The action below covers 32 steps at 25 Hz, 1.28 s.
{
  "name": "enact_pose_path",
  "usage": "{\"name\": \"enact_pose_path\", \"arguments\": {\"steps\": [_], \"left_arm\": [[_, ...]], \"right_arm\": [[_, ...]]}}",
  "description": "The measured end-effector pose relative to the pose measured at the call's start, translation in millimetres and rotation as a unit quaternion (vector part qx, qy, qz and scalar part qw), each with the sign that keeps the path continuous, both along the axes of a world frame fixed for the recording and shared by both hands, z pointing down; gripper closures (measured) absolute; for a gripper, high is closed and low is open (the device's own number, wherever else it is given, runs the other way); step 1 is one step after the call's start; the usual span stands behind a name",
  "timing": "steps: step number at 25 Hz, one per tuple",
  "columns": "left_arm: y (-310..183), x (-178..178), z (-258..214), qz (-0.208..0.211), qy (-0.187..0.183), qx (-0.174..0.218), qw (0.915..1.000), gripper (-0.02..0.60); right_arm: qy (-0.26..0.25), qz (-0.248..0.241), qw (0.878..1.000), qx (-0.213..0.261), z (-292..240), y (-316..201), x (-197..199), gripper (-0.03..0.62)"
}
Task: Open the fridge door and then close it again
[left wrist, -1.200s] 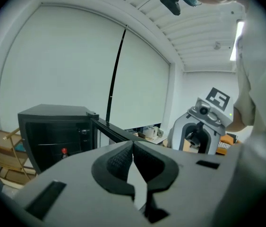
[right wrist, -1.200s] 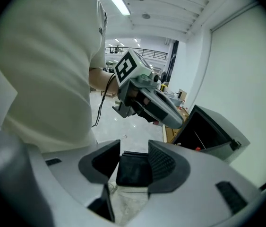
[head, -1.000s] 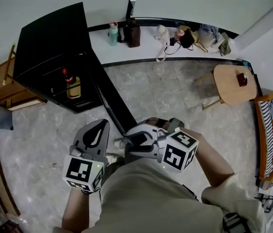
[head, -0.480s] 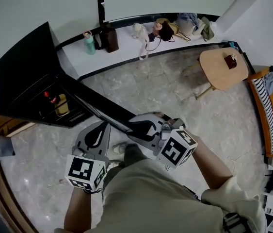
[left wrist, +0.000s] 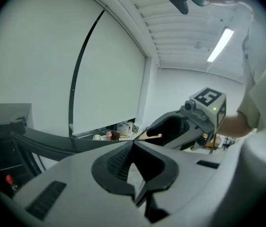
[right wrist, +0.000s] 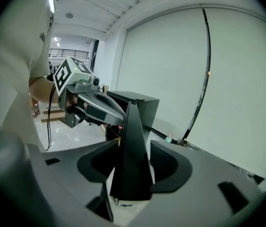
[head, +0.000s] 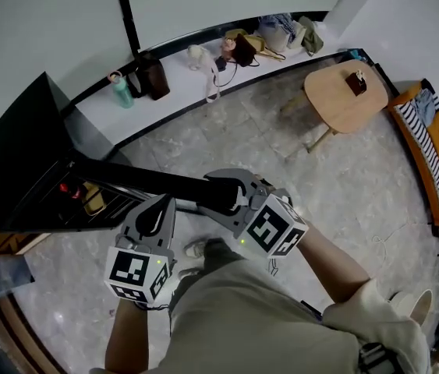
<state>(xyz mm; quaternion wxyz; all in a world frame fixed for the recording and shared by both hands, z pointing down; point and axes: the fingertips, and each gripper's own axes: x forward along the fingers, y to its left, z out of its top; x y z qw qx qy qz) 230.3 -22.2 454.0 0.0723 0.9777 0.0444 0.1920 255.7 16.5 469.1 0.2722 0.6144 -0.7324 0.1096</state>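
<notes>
Fridge door [head: 149, 179] edge straddled by right gripper [head: 223, 193], jaws opening, pads off it. Held left gripper [head: 163, 202] just beside, jaws together, nothing between them.

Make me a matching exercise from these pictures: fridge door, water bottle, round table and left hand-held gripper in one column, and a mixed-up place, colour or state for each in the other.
Column one
1. fridge door
2. water bottle
3. round table
4. left hand-held gripper

Column two
A. on the white ledge by the wall
B. jaws together, nothing between them
C. swung open
D. light wood colour

Pairs: 1-C, 2-A, 3-D, 4-B
</notes>
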Motion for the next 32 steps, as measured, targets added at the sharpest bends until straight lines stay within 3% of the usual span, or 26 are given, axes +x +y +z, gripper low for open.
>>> {"name": "enact_pose_path", "arguments": {"steps": [6, 19, 32], "left_arm": [[-9, 32, -2, 0.009, 0.001, 0.004, 0.9999, 0.574], [-22, 76, 4, 0.006, 0.0, -0.008, 1.0, 0.574], [-34, 117, -18, -0.016, 0.033, 0.002, 0.9993, 0.574]], "right_arm": [[-0.046, 0.046, 0.998, 0.015, -1, -3, 40, 0.359], [-0.053, 0.122, 0.99, 0.039, -1, -17, 117, 0.33], [-0.045, 0.123, 0.99, 0.043, -1, -41, 154, 0.33]]}}
